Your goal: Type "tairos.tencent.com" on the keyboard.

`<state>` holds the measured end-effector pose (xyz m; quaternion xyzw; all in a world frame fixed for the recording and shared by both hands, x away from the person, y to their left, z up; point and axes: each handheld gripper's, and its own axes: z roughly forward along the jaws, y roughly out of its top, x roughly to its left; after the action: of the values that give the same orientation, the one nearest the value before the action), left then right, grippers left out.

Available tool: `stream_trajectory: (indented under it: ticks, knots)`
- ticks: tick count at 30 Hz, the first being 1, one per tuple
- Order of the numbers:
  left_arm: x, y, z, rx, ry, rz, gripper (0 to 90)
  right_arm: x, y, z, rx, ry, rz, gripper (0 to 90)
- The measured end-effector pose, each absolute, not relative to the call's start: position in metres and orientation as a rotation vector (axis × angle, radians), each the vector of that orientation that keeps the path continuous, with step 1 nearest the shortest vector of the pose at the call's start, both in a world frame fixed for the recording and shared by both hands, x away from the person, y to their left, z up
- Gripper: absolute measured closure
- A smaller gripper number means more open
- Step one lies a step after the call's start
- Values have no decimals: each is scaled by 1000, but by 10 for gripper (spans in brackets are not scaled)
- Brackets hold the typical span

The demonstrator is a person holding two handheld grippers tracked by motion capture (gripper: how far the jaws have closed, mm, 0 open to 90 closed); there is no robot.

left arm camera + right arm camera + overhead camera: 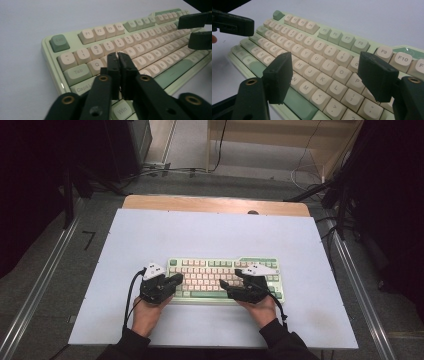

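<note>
While the keyboard [225, 279] lies flat on the counter [150, 235], the work looks like key pressing, so it probably pays to come straight down on one cap at a time and lift clear before moving on, so no neighbouring key gets caught. The left gripper [119, 55] has its fingers [113, 62] pressed together with nothing between them, forming a single tip that sits over the letter rows just beyond Q and below the number keys; I cannot tell whether it touches a cap. The right gripper [324, 72] has its fingers [278, 76] spread wide, holding nothing, with the H-to-P keys lying between and beneath them.
</note>
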<state>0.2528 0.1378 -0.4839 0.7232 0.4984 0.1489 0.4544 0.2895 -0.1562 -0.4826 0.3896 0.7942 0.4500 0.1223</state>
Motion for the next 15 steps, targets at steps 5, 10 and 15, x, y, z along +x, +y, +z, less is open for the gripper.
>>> stream_trajectory:
  ticks: [5,10,15]
  knots:
    - [253,128,-484,1814,1190,346,900,289,-158,-483,1140,2314,1308,268]
    - [254,118,-487,1837,1163,327,900,290,-160,-482,1152,2306,1308,270]
    - [256,107,-488,1857,1146,316,900,290,-161,-483,1156,2306,1303,271]
